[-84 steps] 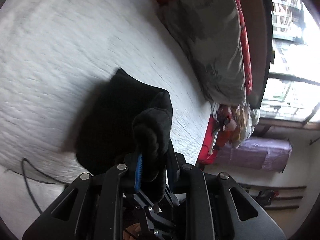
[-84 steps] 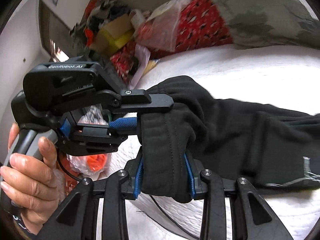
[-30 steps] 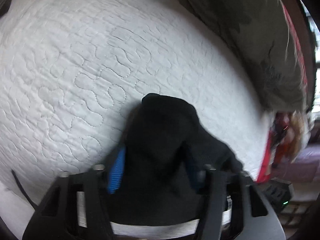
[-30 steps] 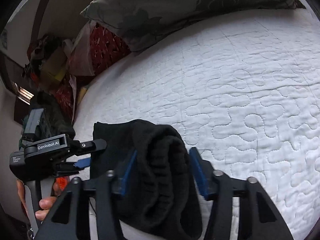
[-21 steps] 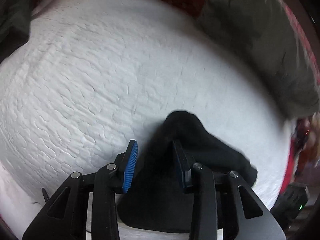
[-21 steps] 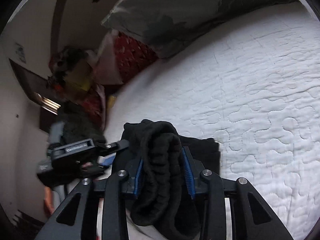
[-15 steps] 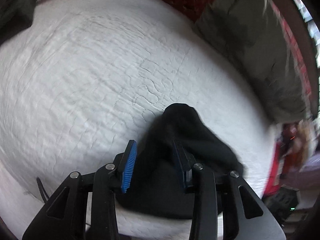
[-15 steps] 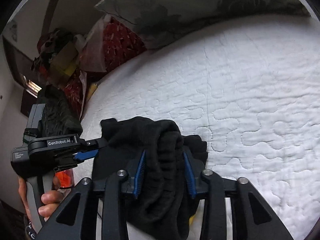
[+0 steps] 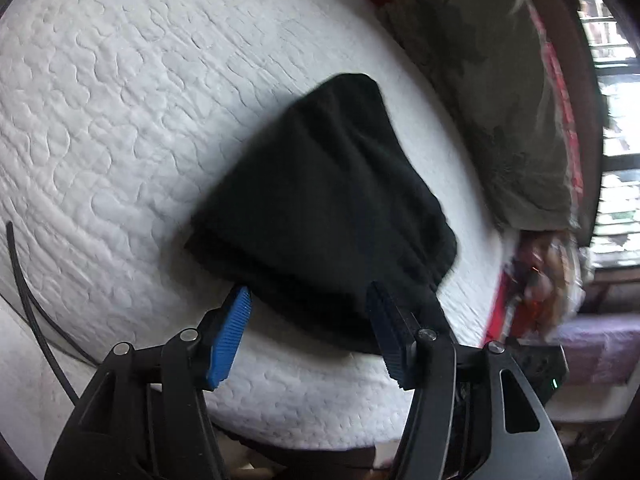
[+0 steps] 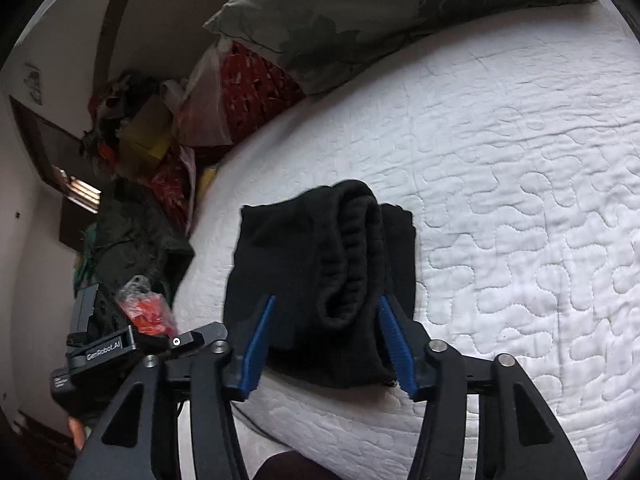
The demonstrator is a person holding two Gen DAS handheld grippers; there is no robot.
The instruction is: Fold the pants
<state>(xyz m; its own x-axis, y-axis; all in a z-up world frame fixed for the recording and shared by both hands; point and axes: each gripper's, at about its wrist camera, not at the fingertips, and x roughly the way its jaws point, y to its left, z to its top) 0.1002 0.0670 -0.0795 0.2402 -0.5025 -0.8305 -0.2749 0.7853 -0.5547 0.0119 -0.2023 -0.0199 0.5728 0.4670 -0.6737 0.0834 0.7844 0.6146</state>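
The black pants (image 9: 324,200) lie folded into a compact bundle on the white quilted bed (image 9: 120,100), near its front edge. In the right wrist view the pants (image 10: 320,280) show a thick rolled fold on top. My left gripper (image 9: 308,316) is open, its blue pads just in front of the bundle's near edge, apart from it. My right gripper (image 10: 326,324) is open too, its pads on either side of the bundle's near end without squeezing it. The left gripper body (image 10: 104,354) shows low at the left of the right wrist view.
A grey floral pillow (image 10: 380,12) lies at the head of the bed, and also shows in the left wrist view (image 9: 500,100). Red patterned bedding and bags (image 10: 224,92) pile beside it. A black cable (image 9: 28,300) hangs over the bed edge. A window (image 9: 612,120) is at right.
Both grippers have opened and let go of the pants, then drawn back a little. The folded bundle now rests on the bed by itself.
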